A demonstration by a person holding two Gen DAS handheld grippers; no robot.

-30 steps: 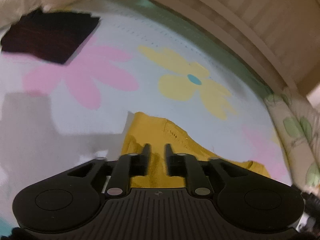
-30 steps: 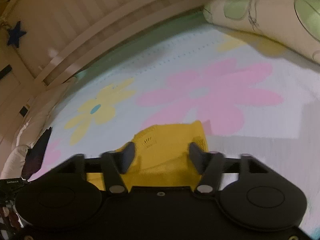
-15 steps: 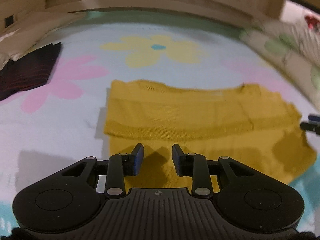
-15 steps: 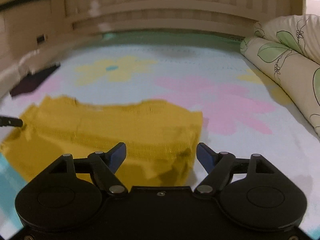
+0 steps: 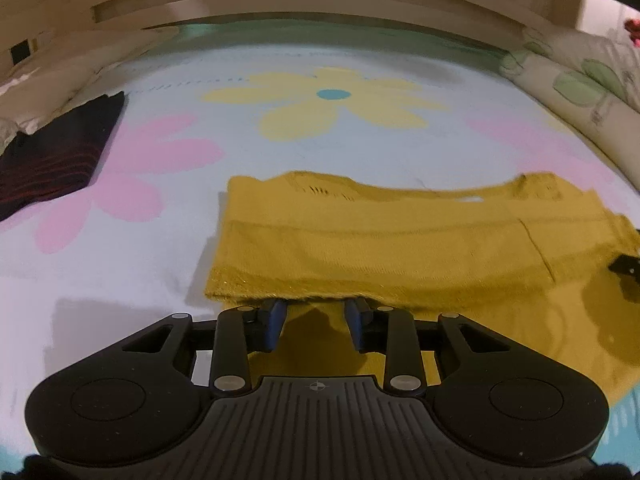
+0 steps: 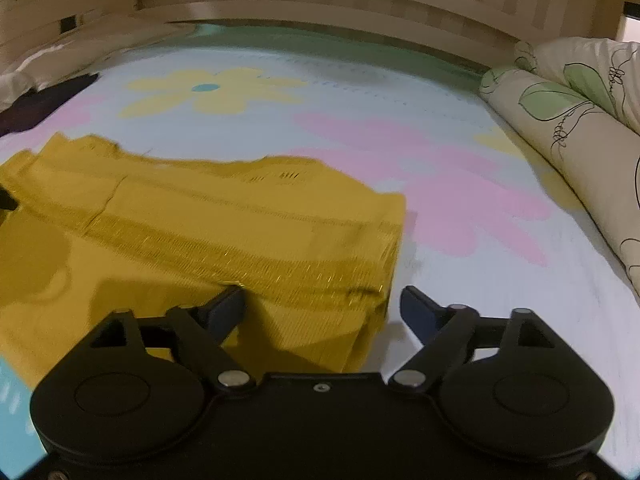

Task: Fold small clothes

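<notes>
while the right gripper (image 6: pixel 322 306) jaws are opening over the yellow top's (image 5: pixel 400 240) folded right edge, left gripper (image 5: pixel 316 320) sits parted, gripping nothing; top lies folded mid-bedsheet (image 5: pixel 280 152), dark garment (image 5: pixel 56 156) at left edge.

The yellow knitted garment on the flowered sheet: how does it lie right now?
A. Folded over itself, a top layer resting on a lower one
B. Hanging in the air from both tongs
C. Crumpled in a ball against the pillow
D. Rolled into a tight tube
A: the yellow garment lies flat on the flowered sheet, an upper layer with a ribbed hem resting across the layer beneath, and neither set of tongs lifts it.
</notes>
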